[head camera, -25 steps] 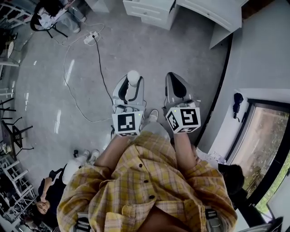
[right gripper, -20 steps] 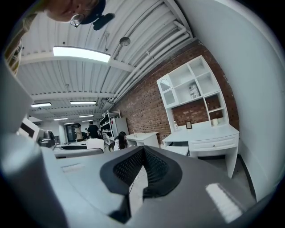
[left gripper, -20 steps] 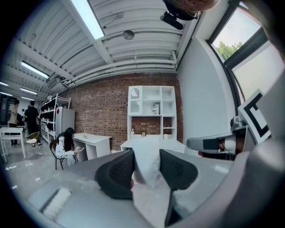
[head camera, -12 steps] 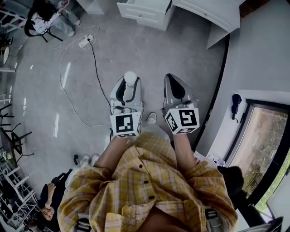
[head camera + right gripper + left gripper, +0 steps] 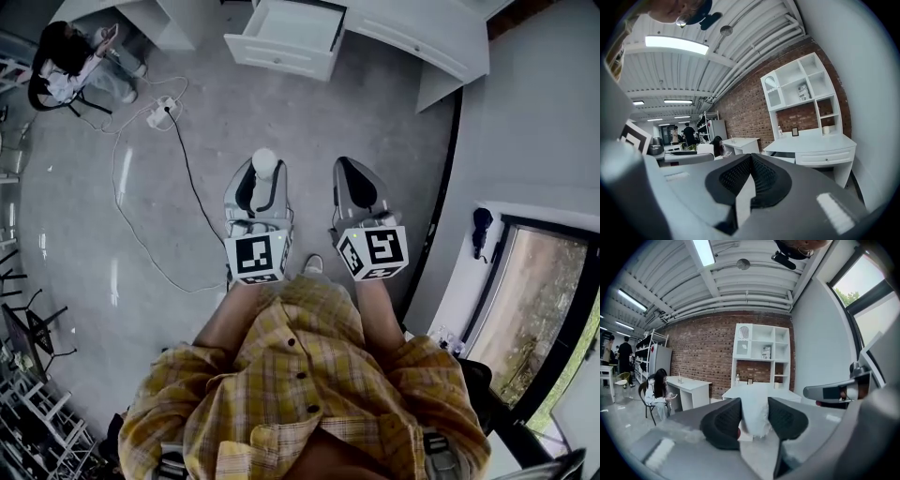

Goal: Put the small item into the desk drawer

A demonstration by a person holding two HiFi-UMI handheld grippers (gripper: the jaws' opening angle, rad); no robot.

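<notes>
Grey floor [image 5: 375,122] and a cable [image 5: 179,150] lie before the open drawer [image 5: 281,37]; left gripper [image 5: 753,420] pinches white item [image 5: 265,161], right gripper [image 5: 751,161] pressed together.

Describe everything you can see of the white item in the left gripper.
The white item is a small, soft-looking piece with a fuzzy lower edge. It sits clamped between the left gripper's dark textured jaws, which press on both sides. In the head view its rounded top pokes past the jaws, over grey floor.
</notes>
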